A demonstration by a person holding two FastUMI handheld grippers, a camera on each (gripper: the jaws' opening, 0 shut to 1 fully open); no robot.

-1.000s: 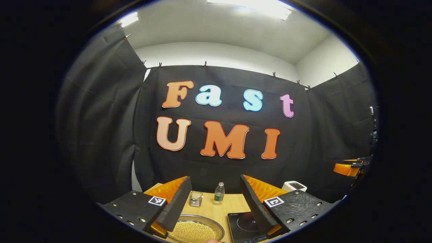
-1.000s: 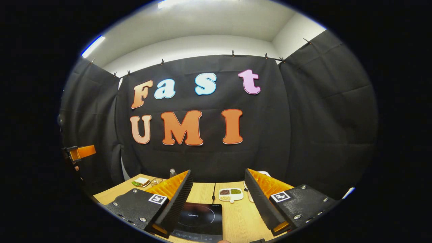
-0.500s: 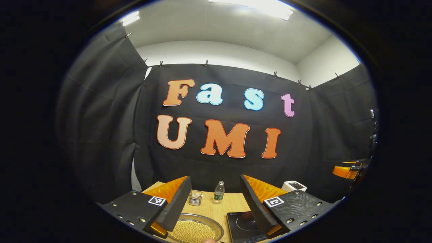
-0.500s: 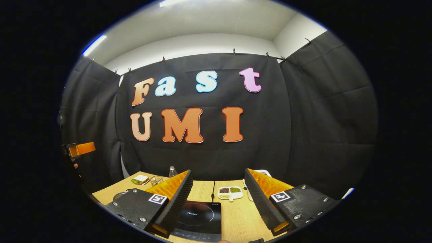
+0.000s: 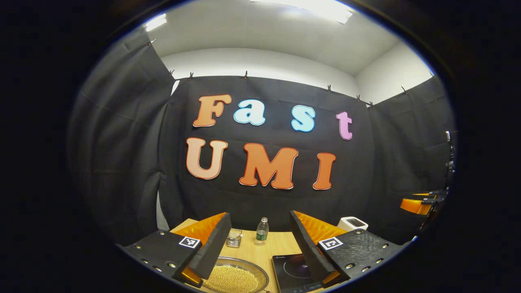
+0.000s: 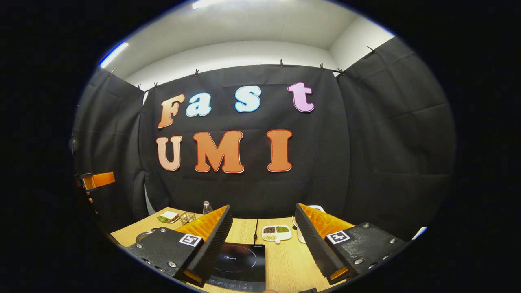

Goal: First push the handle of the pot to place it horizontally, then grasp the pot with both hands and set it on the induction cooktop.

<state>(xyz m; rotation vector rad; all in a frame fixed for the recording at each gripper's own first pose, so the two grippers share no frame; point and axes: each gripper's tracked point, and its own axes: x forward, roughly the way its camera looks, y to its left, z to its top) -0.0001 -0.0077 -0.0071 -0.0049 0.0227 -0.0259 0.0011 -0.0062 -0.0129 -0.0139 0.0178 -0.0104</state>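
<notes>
Steel pot [image 5: 235, 278] full of yellow beans sits on the wooden table [image 5: 281, 245] just left of the cooktop [image 5: 291, 272], low between the wide-open left gripper [image 5: 259, 260]. Beyond the pot stand a wire basket [image 5: 233, 238] and bottle [image 5: 261, 230]; a toaster [image 5: 352, 223] lies past the cooktop's right. From the right gripper [image 6: 262, 252], also wide and empty, the cooktop [image 6: 241, 265] is nearest, a divided dish [image 6: 276, 232] behind it, a sandwich [image 6: 168, 217] far left.
</notes>
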